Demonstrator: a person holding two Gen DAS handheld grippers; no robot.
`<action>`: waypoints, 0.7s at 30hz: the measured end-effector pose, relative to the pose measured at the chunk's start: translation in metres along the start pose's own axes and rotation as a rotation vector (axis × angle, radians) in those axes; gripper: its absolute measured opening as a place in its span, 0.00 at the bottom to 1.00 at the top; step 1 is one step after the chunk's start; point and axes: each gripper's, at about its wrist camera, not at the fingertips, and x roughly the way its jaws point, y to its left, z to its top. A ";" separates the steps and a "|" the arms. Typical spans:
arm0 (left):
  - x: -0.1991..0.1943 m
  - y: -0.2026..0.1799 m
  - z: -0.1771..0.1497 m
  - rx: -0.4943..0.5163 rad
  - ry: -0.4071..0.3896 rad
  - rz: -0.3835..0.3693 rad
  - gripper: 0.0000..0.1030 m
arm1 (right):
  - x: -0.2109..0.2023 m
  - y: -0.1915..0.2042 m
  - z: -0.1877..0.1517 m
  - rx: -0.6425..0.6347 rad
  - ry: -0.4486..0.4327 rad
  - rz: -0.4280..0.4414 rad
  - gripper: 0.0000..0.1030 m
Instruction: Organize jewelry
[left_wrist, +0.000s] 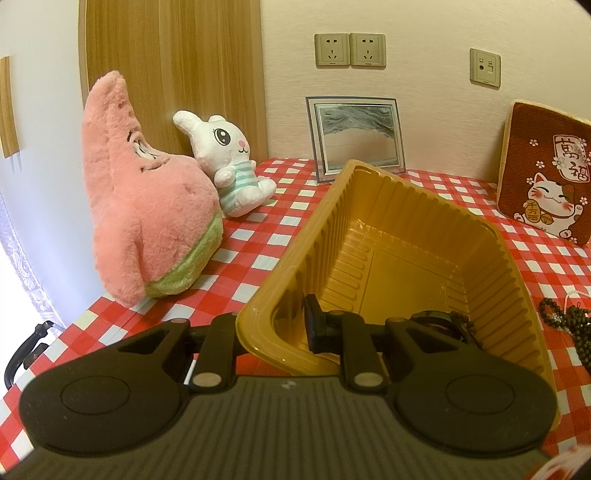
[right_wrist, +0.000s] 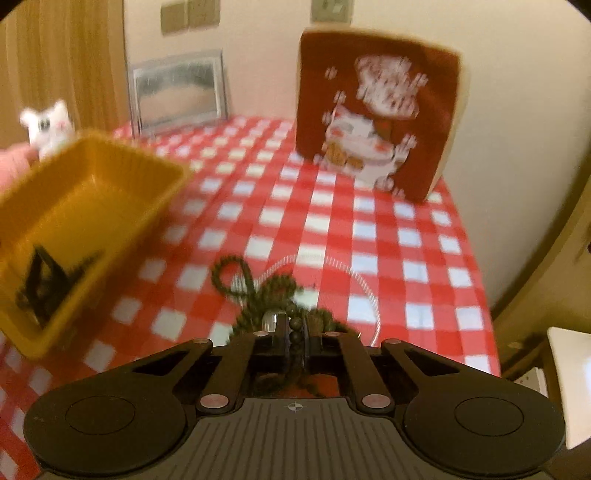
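My left gripper (left_wrist: 275, 332) is shut on the near wall of a yellow plastic tray (left_wrist: 413, 236) and holds it tilted above the table. Dark jewelry (left_wrist: 443, 319) lies in the tray's near corner. The tray also shows in the right wrist view (right_wrist: 85, 206), raised at the left, with dark items (right_wrist: 44, 288) inside. My right gripper (right_wrist: 294, 328) is shut on a dark green bead necklace (right_wrist: 258, 288) that trails onto the tablecloth. A thin white bead strand (right_wrist: 365, 291) lies beside it. More dark beads (left_wrist: 561, 321) lie at the right edge of the left wrist view.
A red and white checked tablecloth (left_wrist: 258, 240) covers the table. A pink star plush (left_wrist: 147, 206) and a white rabbit plush (left_wrist: 229, 166) stand at the back left. A framed picture (left_wrist: 356, 136) leans on the wall. A red lucky-cat cushion (right_wrist: 376, 110) stands at the back right.
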 end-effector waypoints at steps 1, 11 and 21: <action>0.000 0.000 0.000 0.000 0.000 0.000 0.17 | -0.007 -0.001 0.004 0.008 -0.021 0.000 0.06; 0.000 0.000 0.000 0.000 -0.001 0.001 0.17 | -0.074 -0.010 0.055 0.043 -0.207 0.037 0.06; 0.001 0.002 0.000 0.000 -0.003 0.000 0.17 | -0.131 -0.012 0.096 0.018 -0.350 0.069 0.06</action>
